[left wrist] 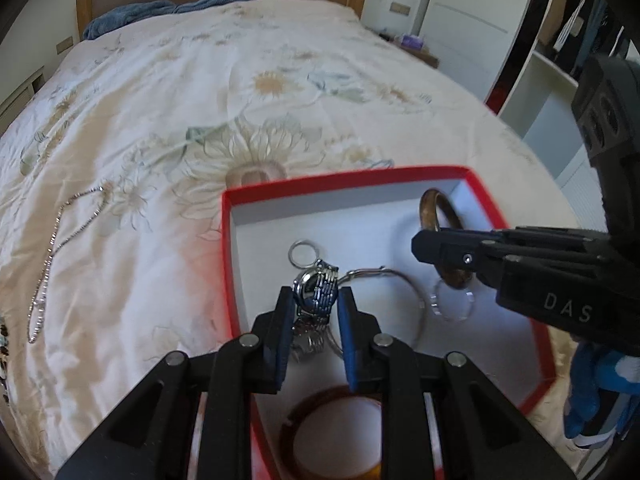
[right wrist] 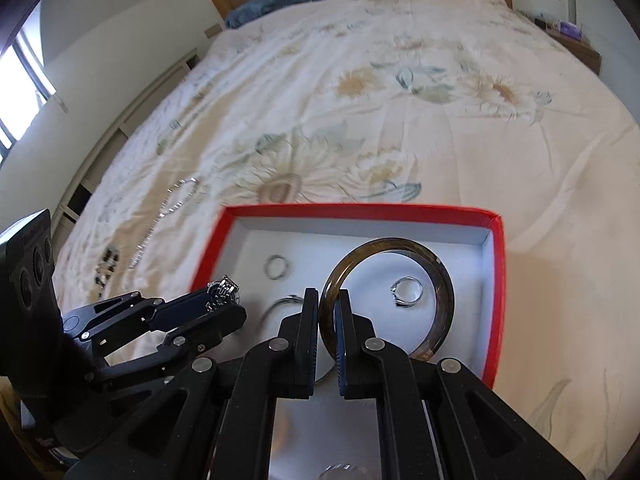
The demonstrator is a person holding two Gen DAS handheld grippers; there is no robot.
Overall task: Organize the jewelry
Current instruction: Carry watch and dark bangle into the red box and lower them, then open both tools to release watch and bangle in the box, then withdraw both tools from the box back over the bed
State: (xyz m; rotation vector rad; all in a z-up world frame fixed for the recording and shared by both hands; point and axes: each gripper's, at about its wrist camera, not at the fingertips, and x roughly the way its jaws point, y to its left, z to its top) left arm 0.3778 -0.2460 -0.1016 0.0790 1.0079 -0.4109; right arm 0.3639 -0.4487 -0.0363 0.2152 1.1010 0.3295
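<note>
A red box (left wrist: pixel 348 178) with a white inside lies on the bed; it also shows in the right wrist view (right wrist: pixel 496 280). My left gripper (left wrist: pixel 314 304) is shut on a silver metal watch (left wrist: pixel 316 290) over the box's left part; the watch also shows in the right wrist view (right wrist: pixel 222 292). My right gripper (right wrist: pixel 329 300) is shut on a brown bangle (right wrist: pixel 442 300) and holds it upright over the box; the bangle also shows in the left wrist view (left wrist: pixel 430 204). Inside the box lie a small silver ring (left wrist: pixel 302 253), a thin silver bangle (left wrist: pixel 404 280), a clear ring (left wrist: pixel 452 304) and an amber bangle (left wrist: pixel 332 396).
A silver chain necklace (left wrist: pixel 52 256) lies on the floral bedspread (left wrist: pixel 240 80) left of the box. A dark patterned item (right wrist: pixel 106 264) lies at the bed's left edge. A blue towel (left wrist: pixel 160 10) lies by the wooden headboard. A wardrobe (left wrist: pixel 560 40) stands to the right.
</note>
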